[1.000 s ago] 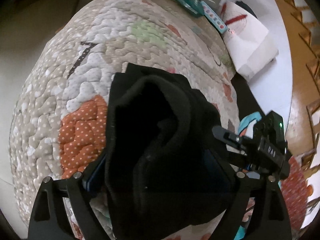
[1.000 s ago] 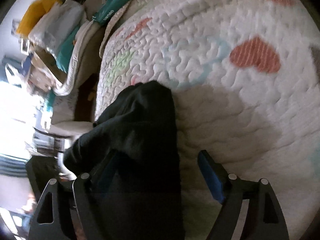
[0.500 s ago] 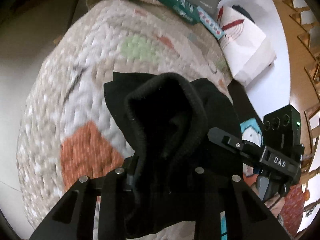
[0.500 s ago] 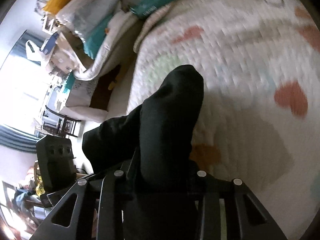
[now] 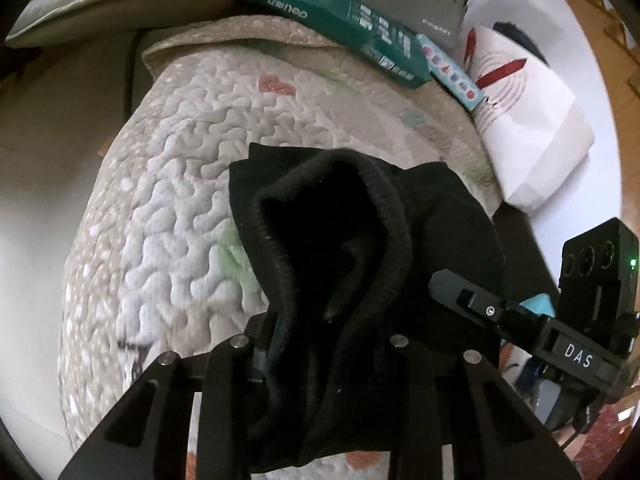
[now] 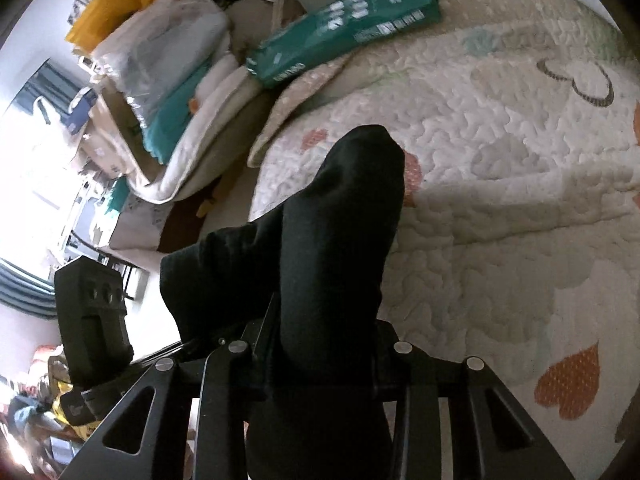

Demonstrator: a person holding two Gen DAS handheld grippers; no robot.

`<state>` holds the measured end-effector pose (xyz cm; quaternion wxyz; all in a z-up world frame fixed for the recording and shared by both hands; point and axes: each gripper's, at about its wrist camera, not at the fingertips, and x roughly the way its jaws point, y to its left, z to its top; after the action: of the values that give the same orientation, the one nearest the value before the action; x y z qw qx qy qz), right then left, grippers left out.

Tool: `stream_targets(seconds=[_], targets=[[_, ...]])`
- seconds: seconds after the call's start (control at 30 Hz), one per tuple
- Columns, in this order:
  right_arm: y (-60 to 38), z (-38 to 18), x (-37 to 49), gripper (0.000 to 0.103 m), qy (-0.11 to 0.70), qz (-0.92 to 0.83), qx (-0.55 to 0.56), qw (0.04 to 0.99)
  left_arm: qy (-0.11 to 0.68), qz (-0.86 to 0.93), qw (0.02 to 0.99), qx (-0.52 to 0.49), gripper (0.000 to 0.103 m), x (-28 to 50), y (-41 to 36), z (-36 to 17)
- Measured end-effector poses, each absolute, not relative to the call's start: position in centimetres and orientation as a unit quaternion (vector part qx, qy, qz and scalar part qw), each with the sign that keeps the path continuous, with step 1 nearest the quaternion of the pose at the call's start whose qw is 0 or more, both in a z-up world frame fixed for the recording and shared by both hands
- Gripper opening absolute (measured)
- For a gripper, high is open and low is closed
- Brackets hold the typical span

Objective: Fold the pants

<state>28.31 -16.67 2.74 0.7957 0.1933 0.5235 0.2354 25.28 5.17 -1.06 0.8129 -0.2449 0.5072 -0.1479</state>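
Observation:
The black pants (image 5: pixel 340 264) hang bunched between both grippers, lifted above the quilted mat (image 5: pixel 168 216). My left gripper (image 5: pixel 320 360) is shut on the ribbed waistband, which folds over its fingers. My right gripper (image 6: pixel 320 364) is shut on another part of the black pants (image 6: pixel 340 240), whose fabric stands up over the jaws and hides the fingertips. The right gripper's body (image 5: pixel 576 320) shows at the right of the left wrist view; the left gripper's body (image 6: pixel 92 320) shows at the left of the right wrist view.
The mat (image 6: pixel 500 200) has heart and number patterns. A green package (image 5: pixel 344 28) and a white bag (image 5: pixel 528 120) lie at its far edge. Piled bedding and bags (image 6: pixel 160 80) sit beside the mat's left corner.
Both grippers closed on the pants and lifted them off the mat. The views have tilted up toward the mat's far edge.

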Motion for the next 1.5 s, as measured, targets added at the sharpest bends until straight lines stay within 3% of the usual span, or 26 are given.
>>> stream_targets(seconds=[0.23,0.33,0.37,0.4,0.63,1.03,1.33,1.5], targets=[[-17.3,-0.3,29.7,0.04,0.537,0.226,0.201,0.787,0.516,-0.136,0.812,-0.237,0.034,26.2,5.0,-3.3],[-18.0,-1.1,29.7,0.055,0.538,0.201,0.208,0.792,0.519,-0.124,0.808,-0.249,0.047,26.3,5.4,-3.9],[-18.3,-1.2,29.6,0.066,0.538,0.189,0.21,0.794,0.52,-0.123,0.804,-0.26,0.048,26.4,5.6,-4.1],[-18.9,-1.1,29.3,0.07,0.535,0.178,0.215,0.797,0.522,-0.123,0.798,-0.275,0.05,26.4,6.0,-4.3],[-22.2,2.4,26.4,0.072,0.506,0.158,0.232,0.816,0.516,-0.11,0.77,-0.358,0.065,25.2,9.5,-3.5],[-22.2,5.8,13.7,0.076,0.493,0.159,0.145,0.843,0.517,0.018,0.767,-0.38,0.067,18.3,17.2,-2.4],[-21.0,5.0,9.5,0.076,0.487,0.182,0.144,0.842,0.488,0.013,0.824,-0.288,0.067,21.9,12.8,2.9],[-20.6,4.1,10.2,0.077,0.49,0.185,0.134,0.842,0.518,0.034,0.825,-0.222,0.067,26.8,10.9,1.0]])
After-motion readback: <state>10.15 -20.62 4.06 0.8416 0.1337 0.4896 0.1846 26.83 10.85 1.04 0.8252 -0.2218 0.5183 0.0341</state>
